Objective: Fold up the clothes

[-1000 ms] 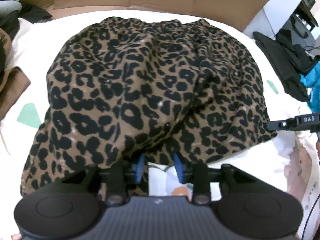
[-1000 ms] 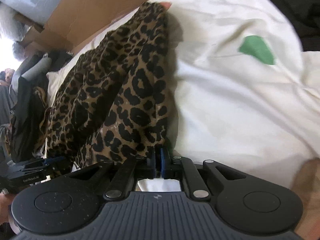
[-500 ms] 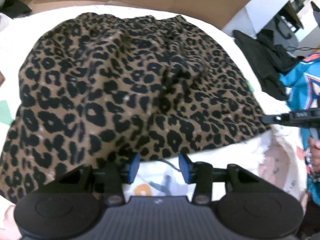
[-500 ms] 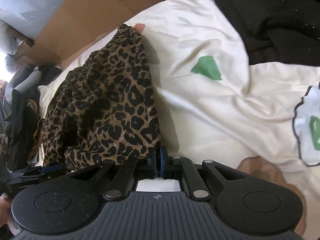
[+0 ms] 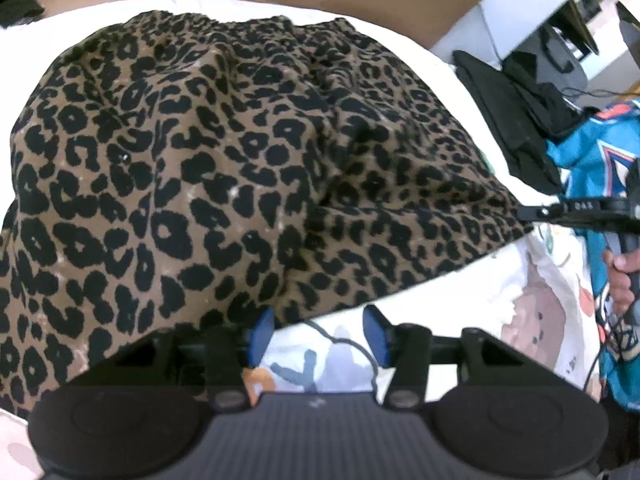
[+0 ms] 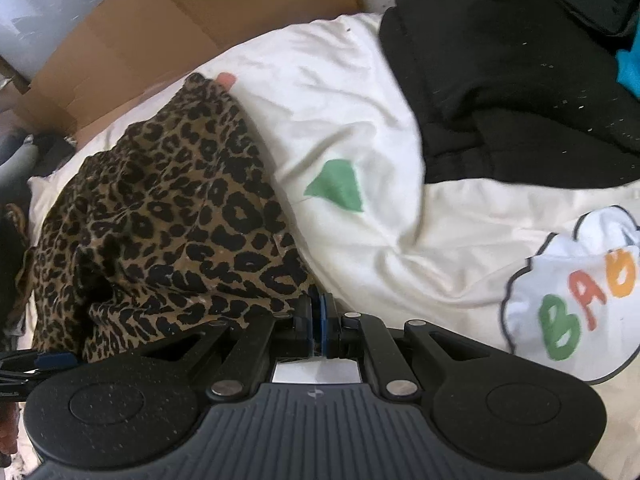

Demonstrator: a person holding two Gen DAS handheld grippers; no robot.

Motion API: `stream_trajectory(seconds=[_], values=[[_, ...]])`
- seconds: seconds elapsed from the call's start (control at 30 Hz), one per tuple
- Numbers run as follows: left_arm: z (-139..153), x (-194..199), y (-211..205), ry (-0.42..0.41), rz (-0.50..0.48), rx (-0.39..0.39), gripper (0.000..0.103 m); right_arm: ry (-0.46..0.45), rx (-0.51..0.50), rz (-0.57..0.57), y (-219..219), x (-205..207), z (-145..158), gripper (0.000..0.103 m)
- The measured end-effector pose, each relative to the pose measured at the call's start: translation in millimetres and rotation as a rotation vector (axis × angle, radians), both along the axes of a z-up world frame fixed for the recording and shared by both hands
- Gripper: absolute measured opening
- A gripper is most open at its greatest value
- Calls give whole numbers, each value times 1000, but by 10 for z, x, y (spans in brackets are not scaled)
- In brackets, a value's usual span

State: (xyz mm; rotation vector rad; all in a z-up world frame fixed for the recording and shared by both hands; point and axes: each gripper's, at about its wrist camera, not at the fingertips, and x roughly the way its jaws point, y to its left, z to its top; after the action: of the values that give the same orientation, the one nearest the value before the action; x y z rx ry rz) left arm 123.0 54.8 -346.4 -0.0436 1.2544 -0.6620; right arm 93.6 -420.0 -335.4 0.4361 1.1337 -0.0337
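Left wrist view shows our left gripper with its blue fingers set well apart and nothing between them; the near hem of the leopard-print garment lies just over the left finger but is not pinched. The garment spreads away from us over the white printed bedsheet, and its hem runs across the picture from left to right. At the right end of this hem we see our right gripper holding the corner of the cloth. Right wrist view confirms this: the right gripper has its blue fingers pressed together on the edge of the leopard-print garment, which goes away to the left of it, while the bedsheet and a black garment lie to the right. We judge that the coming move depends on this hem line: the right side is already held, and the free left part of the hem sits directly in front of the left gripper, touching it, so this hand is the nearer one to take it. We cannot tell from here how many folds the cloth already has.
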Motion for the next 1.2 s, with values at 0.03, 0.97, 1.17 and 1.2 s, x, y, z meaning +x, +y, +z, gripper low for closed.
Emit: stream_trajectory(seconds=[0.03,0.97,1.17,1.2], values=[[-10,17,20,0,6,8,54,0,-7,-7,-23,-4,3,1],[47,142,223,25,68,54,47,0,125,-72,-106,-17,-277,42],[87,345,406,-28,157,64,35,9,128,-71,-110,-8,-280,9],[83,381,423,-37,157,75,31,8,128,-68,-111,-20,-260,4]])
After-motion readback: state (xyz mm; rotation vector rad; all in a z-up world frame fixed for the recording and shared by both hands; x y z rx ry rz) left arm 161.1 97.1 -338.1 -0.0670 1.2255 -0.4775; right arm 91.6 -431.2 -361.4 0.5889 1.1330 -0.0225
